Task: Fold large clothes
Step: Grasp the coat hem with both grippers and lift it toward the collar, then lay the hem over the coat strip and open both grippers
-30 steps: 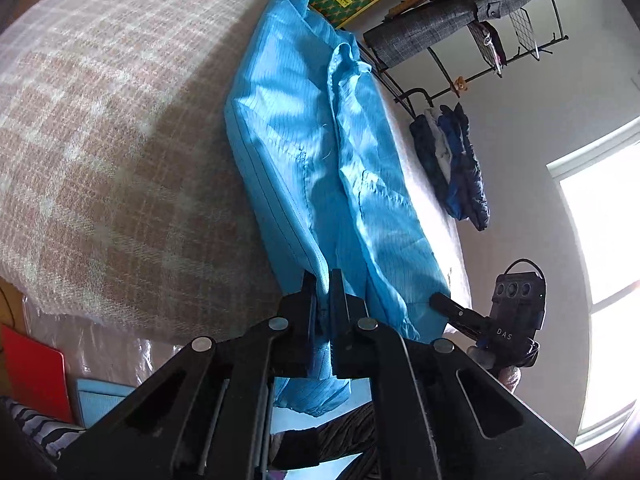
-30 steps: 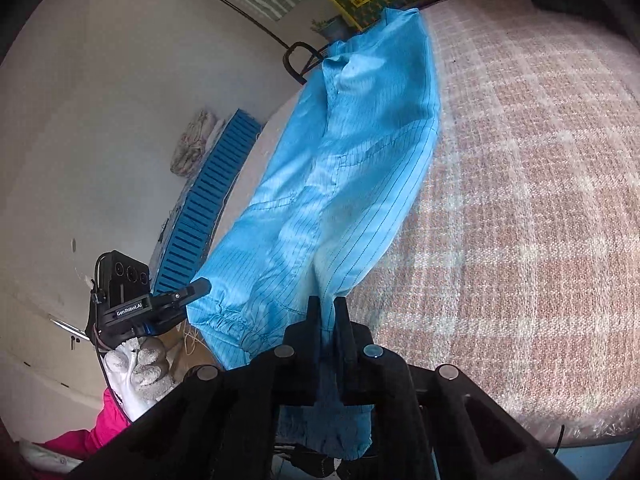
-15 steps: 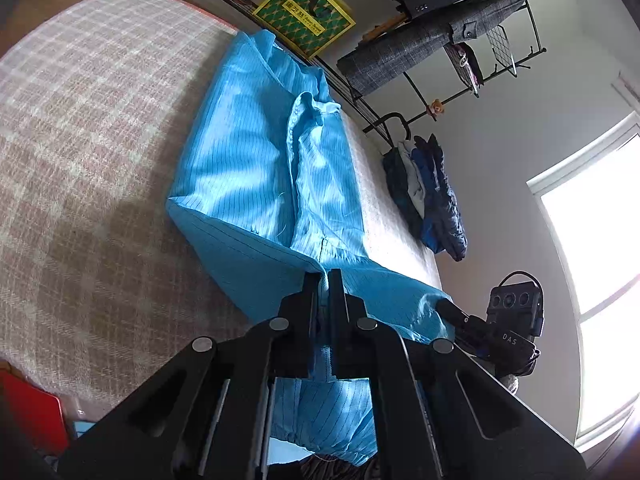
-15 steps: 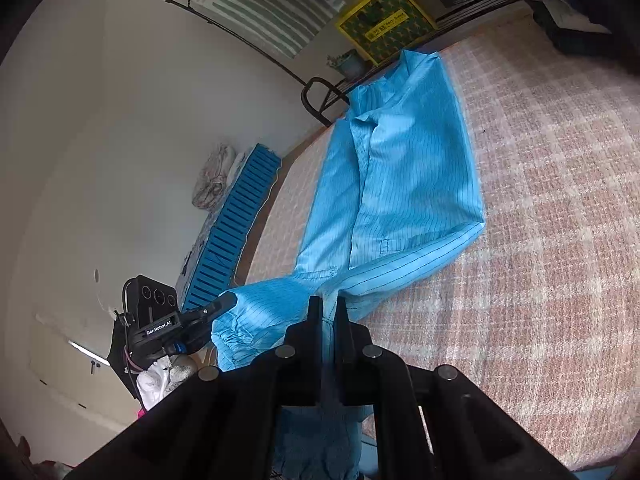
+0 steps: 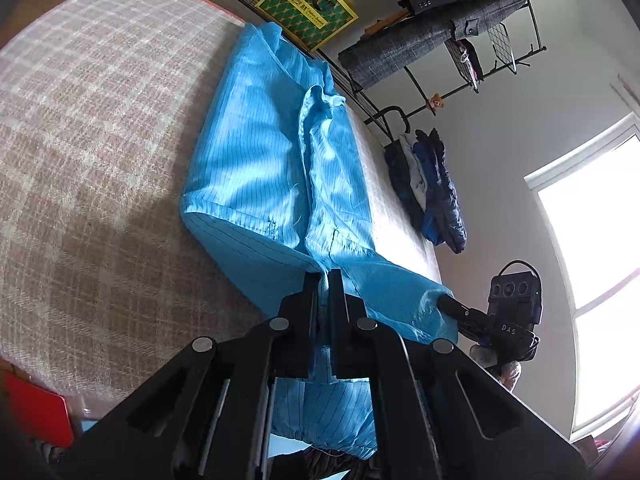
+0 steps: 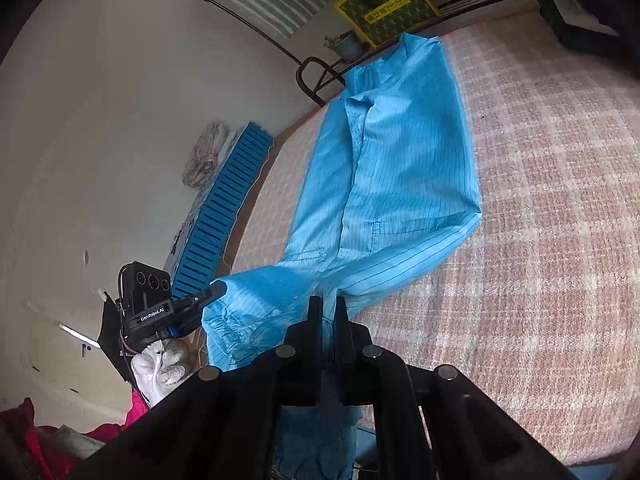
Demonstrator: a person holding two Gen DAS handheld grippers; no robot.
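A large bright blue pinstriped garment lies lengthwise on a bed with a pink plaid cover. Its near end is lifted off the bed and curls back over the rest. My left gripper is shut on the near hem, with cloth hanging below the jaws. My right gripper is shut on the same near end of the garment. The right gripper also shows in the left wrist view, and the left gripper shows in the right wrist view, each touching a cuffed end of the cloth.
A metal rack with hung clothes and a yellow-green box stand beyond the bed's far end. Dark clothes hang by a bright window. A blue slatted panel leans on the wall. A red object sits below the bed edge.
Both grippers have lifted the garment's near end and carried it forward over the bed. The fold bulges more, and the far end looks closer than a second ago.
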